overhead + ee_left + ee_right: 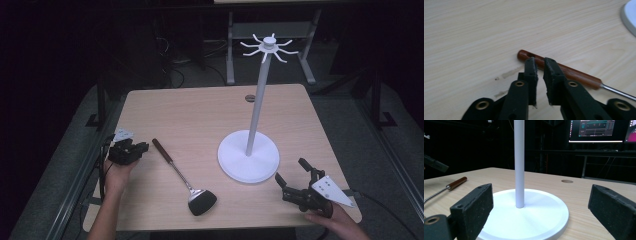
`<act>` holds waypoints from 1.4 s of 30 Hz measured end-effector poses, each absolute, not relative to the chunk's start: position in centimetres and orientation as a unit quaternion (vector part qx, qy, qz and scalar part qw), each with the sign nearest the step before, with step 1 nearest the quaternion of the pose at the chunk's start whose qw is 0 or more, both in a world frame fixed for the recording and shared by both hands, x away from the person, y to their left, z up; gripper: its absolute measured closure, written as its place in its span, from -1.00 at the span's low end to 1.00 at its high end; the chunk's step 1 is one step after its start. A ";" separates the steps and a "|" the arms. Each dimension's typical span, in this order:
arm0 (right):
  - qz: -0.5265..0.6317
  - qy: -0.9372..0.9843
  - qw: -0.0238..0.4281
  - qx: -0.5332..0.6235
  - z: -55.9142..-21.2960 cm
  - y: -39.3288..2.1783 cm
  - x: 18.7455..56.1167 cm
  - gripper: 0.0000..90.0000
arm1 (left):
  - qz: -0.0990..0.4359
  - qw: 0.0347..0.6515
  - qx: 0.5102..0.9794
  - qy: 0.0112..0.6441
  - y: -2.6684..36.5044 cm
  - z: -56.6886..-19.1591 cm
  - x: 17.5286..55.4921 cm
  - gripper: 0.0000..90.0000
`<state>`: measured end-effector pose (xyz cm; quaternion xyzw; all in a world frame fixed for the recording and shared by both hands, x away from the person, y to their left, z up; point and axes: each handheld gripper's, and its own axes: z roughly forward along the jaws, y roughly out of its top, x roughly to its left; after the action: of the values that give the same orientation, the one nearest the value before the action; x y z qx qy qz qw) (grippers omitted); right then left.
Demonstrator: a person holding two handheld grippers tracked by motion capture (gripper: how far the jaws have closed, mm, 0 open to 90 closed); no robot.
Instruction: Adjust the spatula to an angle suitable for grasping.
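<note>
A utensil lies on the wooden table (190, 110), with a brown wooden handle (162, 150), a thin metal shaft and a black head (201, 201). My left gripper (145, 146) rests just left of the handle's far end. In the left gripper view it (539, 61) is shut to a narrow slit with nothing in it, and the handle (579, 75) lies just beyond its tips. A white stand has a round base (248, 160), a tall pole (256, 107) and hooks (270, 46) on top. My right gripper (290, 169) stands wide open to the right of the base, facing the pole (519, 165).
A round cable hole (249, 98) sits near the table's far edge. Behind the table stands a metal frame (230, 50) on a dark floor. Lit monitors (596, 130) show far off in the right gripper view. The table's front edge is close to both hands.
</note>
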<state>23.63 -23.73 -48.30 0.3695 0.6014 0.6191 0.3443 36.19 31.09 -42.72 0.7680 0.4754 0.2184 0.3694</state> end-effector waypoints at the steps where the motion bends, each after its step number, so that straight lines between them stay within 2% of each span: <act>1: 0.619 0.602 0.344 0.369 -48.3 -23.7 23.6 -0.88 | 0.217 0.373 0.765 0.477 31.1 -42.8 36.5 0.83; 5: 0.619 0.602 0.345 0.369 -48.3 -23.7 23.6 -0.88 | 0.213 0.372 0.768 0.475 30.9 -43.0 37.4 0.99; 11: 0.619 0.602 0.345 0.368 -48.3 -23.7 23.6 -0.88 | 0.192 0.374 0.773 0.475 29.9 -44.8 38.9 0.99; 16: 0.619 0.602 0.345 0.369 -48.3 -23.7 23.6 -0.88 | 0.191 0.350 0.788 0.470 29.2 -46.0 39.3 0.99; 42: 0.618 0.603 0.346 0.368 -48.3 -23.7 23.6 -0.88 | 0.159 0.380 0.790 0.454 26.9 -46.3 39.4 0.99</act>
<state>23.62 -23.71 -48.30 0.3676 0.6027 0.6180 0.3458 39.45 26.91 -46.26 0.7900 0.4543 0.1592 0.3798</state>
